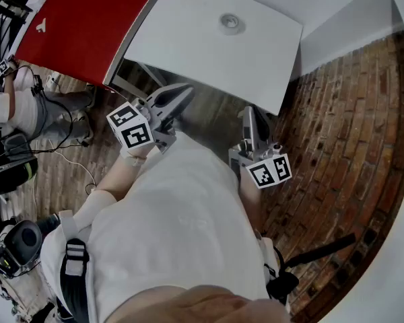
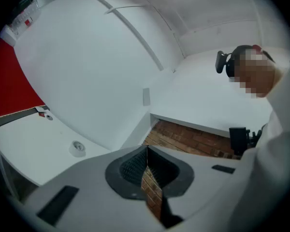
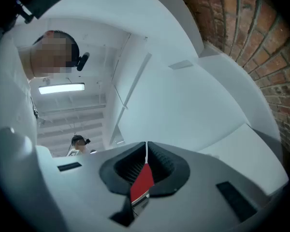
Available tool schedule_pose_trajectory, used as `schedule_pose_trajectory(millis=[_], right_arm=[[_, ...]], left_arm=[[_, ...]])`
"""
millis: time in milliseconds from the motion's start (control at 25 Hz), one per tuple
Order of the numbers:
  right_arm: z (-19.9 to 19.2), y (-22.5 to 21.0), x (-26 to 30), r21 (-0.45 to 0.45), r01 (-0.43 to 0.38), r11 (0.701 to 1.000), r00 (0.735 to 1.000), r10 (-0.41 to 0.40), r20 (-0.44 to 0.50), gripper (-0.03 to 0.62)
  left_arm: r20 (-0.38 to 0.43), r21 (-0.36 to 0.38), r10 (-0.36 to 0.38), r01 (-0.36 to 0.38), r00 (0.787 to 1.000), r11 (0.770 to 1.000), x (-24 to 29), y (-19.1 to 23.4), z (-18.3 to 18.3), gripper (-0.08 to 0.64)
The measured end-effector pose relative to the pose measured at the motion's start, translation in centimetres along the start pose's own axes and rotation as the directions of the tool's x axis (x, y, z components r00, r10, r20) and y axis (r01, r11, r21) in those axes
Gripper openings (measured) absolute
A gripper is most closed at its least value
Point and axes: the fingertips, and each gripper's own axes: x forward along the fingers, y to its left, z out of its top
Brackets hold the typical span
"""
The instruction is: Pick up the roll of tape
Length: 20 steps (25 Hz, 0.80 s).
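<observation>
The roll of tape [image 1: 230,23] is a small white ring lying flat on the white table [image 1: 188,46], toward its far side. In the left gripper view the roll of tape [image 2: 78,149] shows low at the left, well ahead of the jaws. My left gripper [image 1: 180,98] hangs in front of the table's near edge, close to my body; its jaws [image 2: 147,151] are shut with nothing in them. My right gripper [image 1: 254,114] hangs beside the table's near right corner, tilted slightly up. It is also shut [image 3: 146,149] and holds nothing.
A red table [image 1: 81,25] adjoins the white one on the left. Another person's legs, cables and gear [image 1: 27,120] lie on the floor at the left. Brick floor [image 1: 350,126] spreads to the right, up to a white wall [image 1: 343,19].
</observation>
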Motion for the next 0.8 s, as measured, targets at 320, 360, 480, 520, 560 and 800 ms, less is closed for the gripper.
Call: schedule_pose_trajectory(millis=[320,360,480,520,560,800], right_arm=[[-0.1,-2.7,2.6,-0.002,0.043,0.999,0.999,-0.043,0.003,0.021],[-0.2,-3.1,3.2,-0.003,0.051,0.999,0.999,-0.051,0.001,0.021],[-0.3,-4.5,5.4,-0.004,0.074,0.997,0.997,-0.074,-0.001,0.021],[-0.4,-5.1,6.3,-0.004,0.084,0.996,0.996,-0.084,-0.003,0.021],[-0.4,-5.7,7.1,-0.003,0.095,0.995,0.995,-0.095,-0.005,0.021],[-0.9,-8.8,13.6,0.005,0.133,0.991,0.991,-0.133,-0.021,0.021]], left_arm=[[-0.014,-0.018,-0.022,0.022,1.0,1.0,2.5,3.6,1.1,0.008],[-0.02,-0.023,-0.027,0.026,0.999,0.999,3.0,4.3,1.4,0.008],[-0.035,-0.035,-0.042,0.04,0.999,0.999,4.6,6.8,2.4,0.008],[-0.04,-0.039,-0.048,0.046,0.998,0.998,5.1,7.7,2.8,0.008],[-0.047,-0.044,-0.054,0.052,0.997,0.998,5.7,8.7,3.1,0.008],[-0.086,-0.059,-0.071,0.066,0.994,0.996,8.5,15.2,6.3,0.008]])
